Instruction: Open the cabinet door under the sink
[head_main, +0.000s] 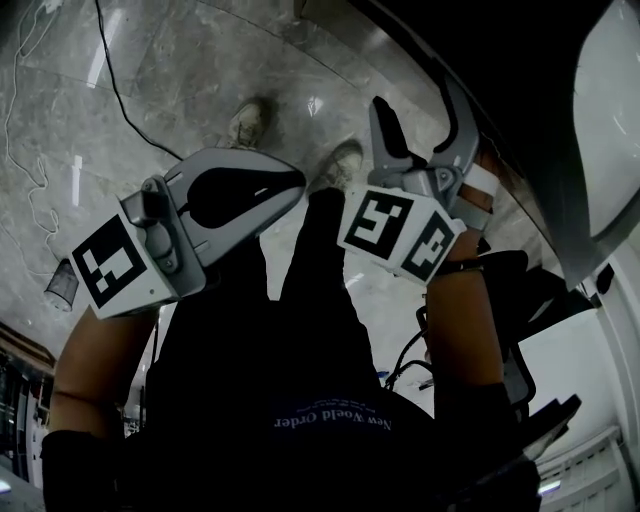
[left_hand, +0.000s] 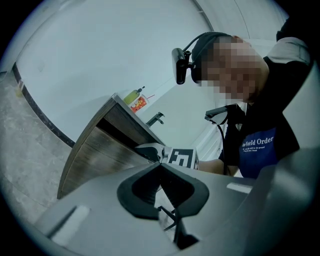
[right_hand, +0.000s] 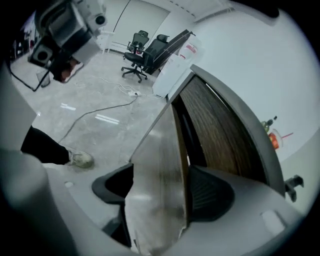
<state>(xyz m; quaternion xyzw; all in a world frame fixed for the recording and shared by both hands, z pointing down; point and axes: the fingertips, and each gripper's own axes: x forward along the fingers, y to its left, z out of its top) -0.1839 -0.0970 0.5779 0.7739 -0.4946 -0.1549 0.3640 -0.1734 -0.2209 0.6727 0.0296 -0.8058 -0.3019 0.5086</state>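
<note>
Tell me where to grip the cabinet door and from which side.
Grip the free edge of the cabinet door, coming edge-on, one jaw on each face: it is a thin flat panel standing ajar, no handle showing. The right gripper clamps it so.

Left gripper and right gripper, each with marker cube, above marbled grey floor; two pale shoes, black cable, dark cabinet upper right.

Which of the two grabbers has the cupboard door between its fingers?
The right gripper: its fingers clamp the edge of the cabinet door. The left gripper has its fingers shut on nothing, away from the door.
</note>
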